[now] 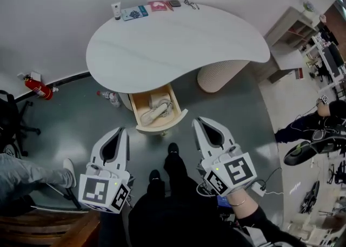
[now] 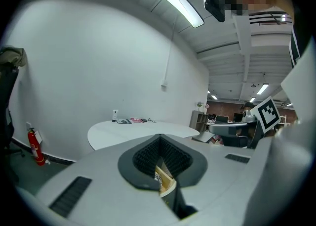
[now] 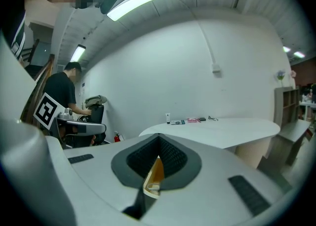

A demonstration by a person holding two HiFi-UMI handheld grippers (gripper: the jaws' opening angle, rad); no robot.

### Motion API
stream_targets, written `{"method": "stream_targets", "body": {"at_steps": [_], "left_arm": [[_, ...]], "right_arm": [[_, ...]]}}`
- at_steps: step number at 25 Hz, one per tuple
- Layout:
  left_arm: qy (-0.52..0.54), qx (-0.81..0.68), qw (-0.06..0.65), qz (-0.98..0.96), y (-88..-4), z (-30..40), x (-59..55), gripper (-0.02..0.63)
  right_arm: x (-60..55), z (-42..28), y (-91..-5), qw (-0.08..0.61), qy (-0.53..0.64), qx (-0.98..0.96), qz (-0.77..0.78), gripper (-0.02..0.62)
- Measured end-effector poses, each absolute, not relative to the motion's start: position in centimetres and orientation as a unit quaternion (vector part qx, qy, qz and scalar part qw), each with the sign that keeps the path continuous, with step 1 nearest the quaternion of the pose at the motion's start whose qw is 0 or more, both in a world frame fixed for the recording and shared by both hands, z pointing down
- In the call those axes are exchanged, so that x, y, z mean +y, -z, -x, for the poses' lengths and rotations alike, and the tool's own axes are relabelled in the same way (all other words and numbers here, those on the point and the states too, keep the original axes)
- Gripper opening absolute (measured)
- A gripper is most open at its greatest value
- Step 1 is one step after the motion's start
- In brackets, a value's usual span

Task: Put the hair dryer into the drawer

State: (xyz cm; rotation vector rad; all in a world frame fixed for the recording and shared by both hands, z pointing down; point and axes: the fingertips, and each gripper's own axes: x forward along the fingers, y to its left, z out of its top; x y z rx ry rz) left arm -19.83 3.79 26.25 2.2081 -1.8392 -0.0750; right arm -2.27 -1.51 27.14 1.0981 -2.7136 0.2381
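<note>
The wooden drawer (image 1: 160, 123) stands pulled out under the near edge of the white curved table (image 1: 173, 46). A white hair dryer (image 1: 155, 112) with its cord lies inside it. My left gripper (image 1: 121, 131) hangs shut and empty to the lower left of the drawer, apart from it. To the drawer's lower right my right gripper (image 1: 198, 121) is shut too, with nothing in it. In the left gripper view the closed jaws (image 2: 159, 136) frame a slice of the drawer (image 2: 166, 181). The right gripper view shows the same drawer (image 3: 153, 176) through its closed jaws (image 3: 159, 136).
A tube (image 1: 116, 9), a booklet (image 1: 135, 12) and other small items lie along the table's far edge. A ribbed pedestal (image 1: 219, 74) carries the table. On the floor are a bottle (image 1: 111, 98) and a fire extinguisher (image 1: 38, 87). A shelf unit (image 1: 292, 38) stands at the right.
</note>
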Motion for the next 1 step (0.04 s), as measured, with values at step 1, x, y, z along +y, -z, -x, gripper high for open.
{"method": "stream_targets", "body": {"at_steps": [1], "left_arm": [[0.026,-0.635,0.133,-0.761,-26.18,20.03,4.11,0.009]], "right_arm": [[-1.16,2.26,-26.97,0.1,-0.079,-0.919,-0.372,0.002]]}}
